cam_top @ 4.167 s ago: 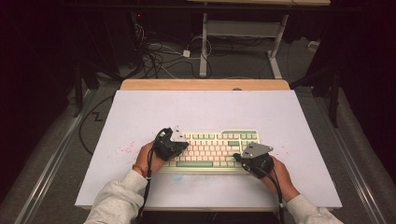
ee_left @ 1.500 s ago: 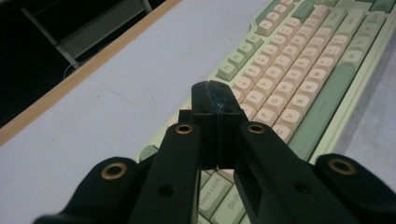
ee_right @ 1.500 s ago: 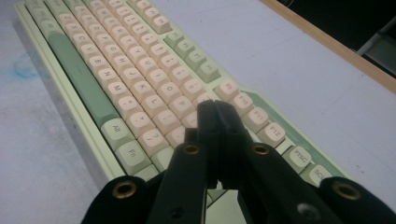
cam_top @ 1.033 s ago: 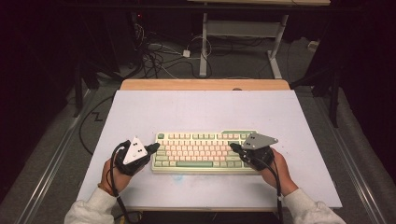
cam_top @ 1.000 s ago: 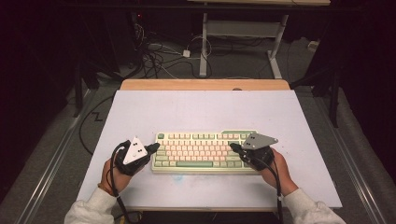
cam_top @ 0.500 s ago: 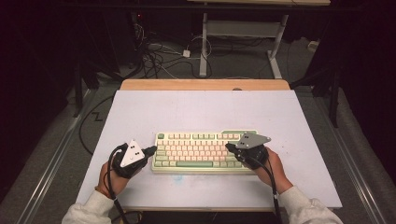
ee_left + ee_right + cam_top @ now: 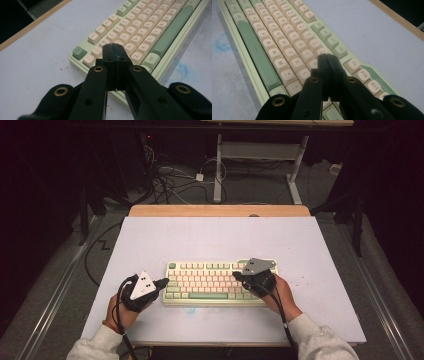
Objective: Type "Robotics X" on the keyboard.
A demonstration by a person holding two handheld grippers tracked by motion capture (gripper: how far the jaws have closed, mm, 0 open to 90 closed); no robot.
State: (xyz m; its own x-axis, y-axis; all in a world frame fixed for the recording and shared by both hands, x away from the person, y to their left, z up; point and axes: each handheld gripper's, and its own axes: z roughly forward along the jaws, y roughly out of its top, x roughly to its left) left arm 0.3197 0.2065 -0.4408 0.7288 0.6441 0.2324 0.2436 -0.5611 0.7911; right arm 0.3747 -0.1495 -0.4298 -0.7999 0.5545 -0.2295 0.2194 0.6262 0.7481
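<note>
Sleeves: pale cuffs enter the high view from the bottom edge, one forearm on each side.
Left hand (image 7: pixel 119 312): near the counter's front edge, wrapped around its tool, a black cable looping off it.
Left gripper (image 7: pixel 162 283): just off the keyboard's left end, its grey three-cornered plate on top; in the left gripper view (image 7: pixel 115 51) the jaws are pressed together with nothing between them, tips above the bottom-left keys.
Right hand (image 7: pixel 280 292): at the keyboard's right end, partly over its front edge, cable trailing back along the sleeve.
Right gripper (image 7: pixel 236 275): over the right part of the key field, pointing left; in the right gripper view (image 7: pixel 327 59) the jaws meet flat, gripping nothing, tips above the cream keys near K and L. Whether they touch a key cannot be told.
Keyboard (image 7: pixel 210 282): pale green case, cream keys, green space bar and green accent keys; it lies flat and square to the front edge, on the near half of the counter, between the two hands.
Counter (image 7: pixel 215 237): white top with faint red specks and a blue smudge near the keyboard, a wooden strip along the far edge.
Floor beyond: a tangle of dark cables (image 7: pixel 165 177) and the white legs of a frame (image 7: pixel 295 175), in deep shadow.
</note>
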